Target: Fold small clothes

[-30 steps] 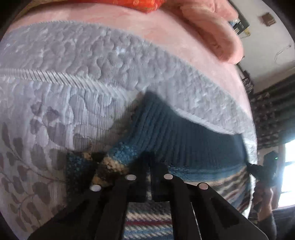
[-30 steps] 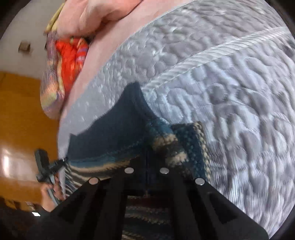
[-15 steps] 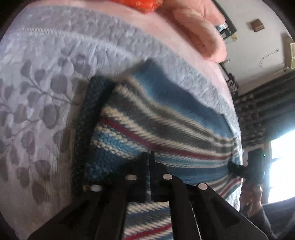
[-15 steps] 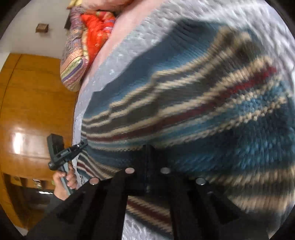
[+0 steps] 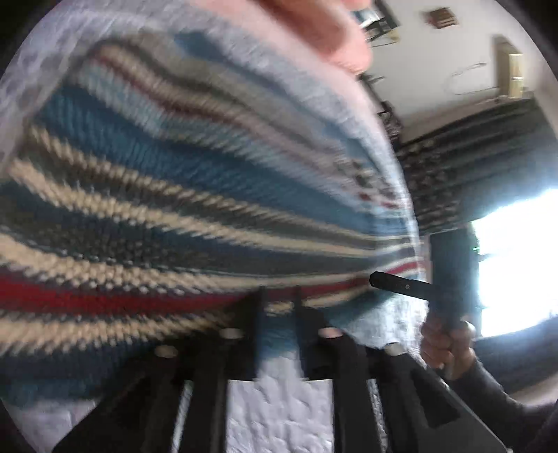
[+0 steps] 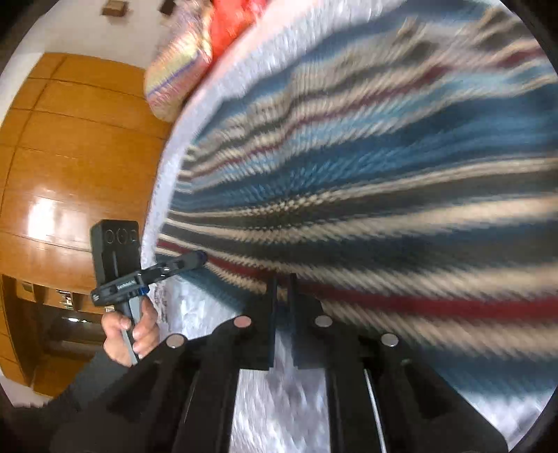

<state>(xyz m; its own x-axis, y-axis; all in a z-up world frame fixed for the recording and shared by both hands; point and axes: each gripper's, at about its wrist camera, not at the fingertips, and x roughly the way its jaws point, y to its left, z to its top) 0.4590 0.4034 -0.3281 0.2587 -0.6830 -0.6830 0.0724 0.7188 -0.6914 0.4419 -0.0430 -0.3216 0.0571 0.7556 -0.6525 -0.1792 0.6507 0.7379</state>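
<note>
Quilted grey-white bedspread (image 5: 289,411) covers the bed and fills the lower part of both wrist views. Over it lies the striped knitted sweater (image 5: 146,195), banded in blue, cream, grey and red, spread across the bed and blurred in both views; its near hem reaches the fingertips of both tools. A pink blanket (image 5: 324,31) sits at the far edge in the left view, and an orange wooden wardrobe (image 6: 69,150) stands beyond the bed in the right view, with a red and patterned bundle (image 6: 205,45) at the head end. The left gripper (image 5: 277,299) has its jaws parted by a small gap, tips at the hem with nothing clearly pinched. The right gripper (image 6: 281,282) shows its jaws nearly together with a thin slit between; whether cloth is caught there I cannot tell.
</note>
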